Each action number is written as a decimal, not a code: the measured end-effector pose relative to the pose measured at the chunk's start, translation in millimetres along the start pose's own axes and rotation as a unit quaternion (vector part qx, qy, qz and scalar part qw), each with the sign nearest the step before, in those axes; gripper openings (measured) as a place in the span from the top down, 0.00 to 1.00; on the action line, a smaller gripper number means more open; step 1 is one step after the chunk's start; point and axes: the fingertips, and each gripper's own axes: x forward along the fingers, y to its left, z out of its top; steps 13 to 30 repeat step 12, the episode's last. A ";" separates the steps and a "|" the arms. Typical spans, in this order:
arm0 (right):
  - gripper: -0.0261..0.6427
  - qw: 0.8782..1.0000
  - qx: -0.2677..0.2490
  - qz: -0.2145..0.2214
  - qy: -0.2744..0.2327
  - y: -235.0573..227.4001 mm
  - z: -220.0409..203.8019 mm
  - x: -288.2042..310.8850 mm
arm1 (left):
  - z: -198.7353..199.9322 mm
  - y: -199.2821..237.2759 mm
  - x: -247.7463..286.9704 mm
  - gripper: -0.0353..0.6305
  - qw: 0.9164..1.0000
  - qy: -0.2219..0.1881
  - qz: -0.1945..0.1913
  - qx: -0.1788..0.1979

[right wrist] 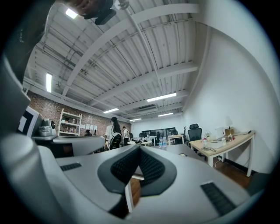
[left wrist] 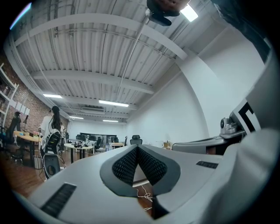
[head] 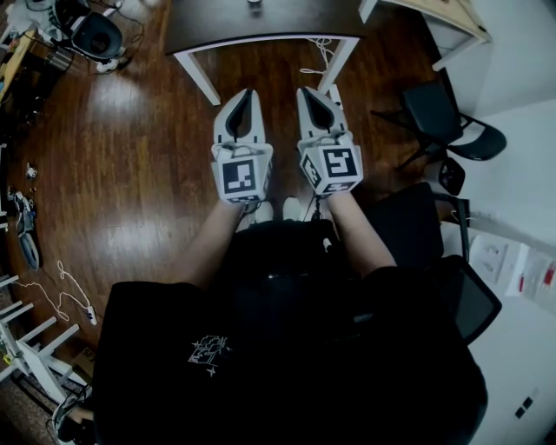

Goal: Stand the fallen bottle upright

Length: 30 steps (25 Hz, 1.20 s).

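– Bottle position?
– Perhaps the small object (head: 254, 3) at twelve o'clock on the dark table (head: 261, 24), cut by the frame; its axis can't be told.
– Room?
– Wood floor (head: 130, 174) open at nine, chairs (head: 452, 130) at three. Left gripper (head: 247, 92) and right gripper (head: 305, 91) sit short of the table's near edge, jaws pressed together, empty.

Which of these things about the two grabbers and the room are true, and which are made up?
1. The left gripper and right gripper are both shut and empty. True.
2. The grippers rest on the table. False: they are held in front of it, not touching.
3. The table has a white top. False: the top is dark, the legs white.
4. The floor is wooden. True.
5. A black chair stands on the person's right. True.
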 end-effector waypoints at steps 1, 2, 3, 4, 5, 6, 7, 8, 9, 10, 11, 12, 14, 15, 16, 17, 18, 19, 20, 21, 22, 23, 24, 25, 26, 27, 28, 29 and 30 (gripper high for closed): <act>0.94 1.000 0.000 0.000 0.000 0.5 0.2 0.1 | 0.5 0.2 0.0 0.97 1.000 -0.001 0.000 0.000; 0.94 1.000 0.000 0.000 0.000 1.0 0.4 0.2 | 0.9 0.4 0.1 0.97 1.000 -0.001 -0.001 0.001; 0.94 1.000 0.000 0.000 0.000 1.1 0.7 0.2 | 1.1 0.3 0.3 0.97 1.000 -0.001 -0.001 0.002; 0.94 1.000 0.000 0.000 0.000 0.8 0.8 -0.1 | 1.1 -0.1 0.4 0.97 1.000 -0.001 -0.002 0.002; 0.94 1.000 -0.001 0.000 0.000 0.4 1.1 -0.4 | 1.0 -0.6 0.3 0.97 1.000 -0.001 -0.002 0.003; 0.94 1.000 -0.001 0.000 -0.002 0.1 1.6 -0.5 | 0.8 -1.1 0.2 0.97 1.000 -0.001 -0.002 0.003; 0.94 1.000 -0.001 0.000 -0.003 -0.3 1.8 -0.6 | 0.9 -1.4 0.1 0.97 1.000 -0.002 -0.002 0.003; 0.94 1.000 -0.001 0.000 -0.003 -0.7 1.6 -0.7 | 1.1 -1.6 0.2 0.97 1.000 -0.003 -0.001 0.002; 0.94 1.000 -0.001 0.000 -0.003 -1.1 1.2 -0.9 | 1.1 -2.0 0.2 0.97 1.000 -0.003 -0.001 0.001; 0.94 1.000 0.000 -0.001 -0.003 -1.6 0.7 -1.2 | 1.0 -2.5 0.3 0.97 1.000 -0.003 0.000 0.000; 0.94 1.000 0.001 -0.001 -0.002 -2.1 0.3 -1.6 | 0.8 -3.0 0.5 0.97 1.000 -0.003 0.000 -0.001; 0.94 1.000 0.001 -0.001 -0.002 -2.7 -0.2 -1.9 | 0.6 -3.5 0.7 0.97 1.000 -0.002 0.000 -0.001; 0.94 1.000 0.001 -0.001 -0.002 -2.7 -0.2 -1.9 | 0.6 -3.5 0.7 0.97 1.000 -0.002 0.000 -0.001; 0.94 1.000 0.001 -0.001 -0.002 -2.7 -0.2 -1.9 | 0.6 -3.5 0.7 0.97 1.000 -0.002 0.000 -0.001; 0.94 1.000 0.001 -0.001 -0.002 -2.7 -0.2 -1.9 | 0.6 -3.5 0.7 0.97 1.000 -0.002 0.000 -0.001; 0.94 1.000 0.001 -0.001 -0.002 -2.7 -0.2 -1.9 | 0.6 -3.5 0.7 0.97 1.000 -0.002 0.000 -0.001; 0.94 1.000 0.001 -0.001 -0.002 -2.7 -0.2 -1.9 | 0.6 -3.5 0.7 0.97 1.000 -0.002 0.000 -0.001; 0.94 1.000 0.001 -0.001 -0.002 -2.7 -0.2 -1.9 | 0.6 -3.5 0.7 0.97 1.000 -0.002 0.000 -0.001; 0.94 1.000 0.001 -0.001 -0.002 -2.7 -0.2 -1.9 | 0.6 -3.5 0.7 0.97 1.000 -0.002 0.000 -0.001; 0.94 1.000 0.001 -0.001 -0.002 -2.7 -0.2 -1.9 | 0.6 -3.5 0.7 0.97 1.000 -0.002 0.000 -0.001; 0.94 1.000 0.001 -0.001 -0.002 -2.7 -0.2 -1.9 | 0.6 -3.5 0.7 0.97 1.000 -0.002 0.000 -0.001; 0.94 1.000 0.001 -0.001 -0.002 -2.7 -0.2 -1.9 | 0.6 -3.5 0.7 0.97 1.000 -0.002 0.000 -0.001; 0.94 1.000 0.001 -0.001 -0.002 -2.7 -0.2 -1.9 | 0.6 -3.5 0.7 0.97 1.000 -0.002 0.000 -0.001; 0.94 1.000 0.001 -0.001 -0.002 -2.7 -0.2 -1.9 | 0.6 -3.5 0.7 0.97 1.000 -0.002 0.000 -0.001; 0.94 1.000 0.001 -0.001 -0.002 -2.7 -0.2 -1.9 | 0.6 -3.5 0.7 0.97 1.000 -0.002 0.000 -0.001; 0.94 1.000 0.001 -0.001 -0.002 -2.7 -0.2 -1.9 | 0.6 -3.5 0.7 0.97 1.000 -0.002 0.000 -0.001; 0.94 1.000 0.001 -0.001 -0.002 -2.7 -0.2 -1.9 | 0.6 -3.5 0.7 0.97 1.000 -0.002 0.000 -0.001; 0.94 1.000 0.001 -0.001 -0.002 -2.7 -0.2 -1.9 | 0.6 -3.5 0.7 0.97 1.000 -0.002 0.000 -0.001; 0.94 1.000 0.001 -0.001 -0.002 -2.7 -0.2 -1.9 | 0.6 -3.5 0.7 0.97 1.000 -0.002 0.000 -0.001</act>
